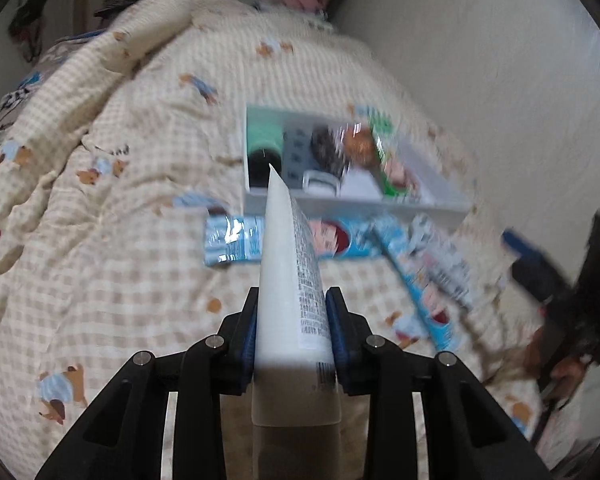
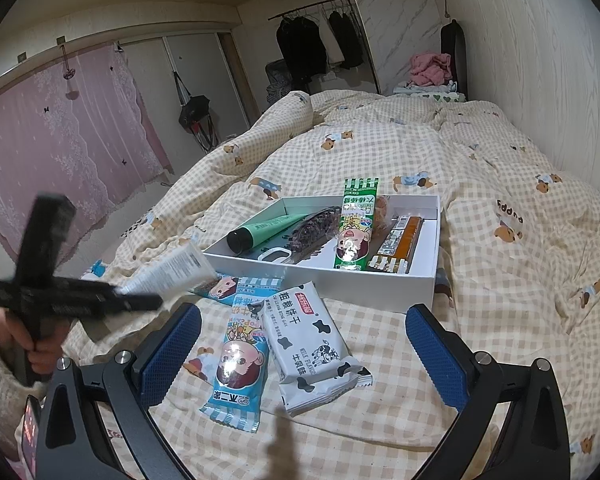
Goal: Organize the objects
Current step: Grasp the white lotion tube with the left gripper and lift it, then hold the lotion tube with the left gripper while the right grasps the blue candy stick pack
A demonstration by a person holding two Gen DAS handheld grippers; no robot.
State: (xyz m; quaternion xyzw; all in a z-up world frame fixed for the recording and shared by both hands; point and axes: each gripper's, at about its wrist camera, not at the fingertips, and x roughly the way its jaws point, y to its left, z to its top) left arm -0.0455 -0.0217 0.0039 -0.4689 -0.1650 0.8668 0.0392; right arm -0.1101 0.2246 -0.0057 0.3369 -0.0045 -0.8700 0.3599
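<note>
White plastic – a tube [image 1: 288, 280] – is clamped in the left hand-held gripper [image 1: 292, 320] near the box [image 2: 380, 286]; the right hand-held gripper [image 2: 304, 344] is held apart – nothing gripped.

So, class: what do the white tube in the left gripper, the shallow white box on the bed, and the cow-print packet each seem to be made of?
White tube: probably soft matte plastic; it tapers to a flat crimped end.
White box: likely cardboard; thin, straight, matte walls with sharp corners.
Cow-print packet: apparently plastic film; it is wrinkled, with a serrated sealed edge.
</note>
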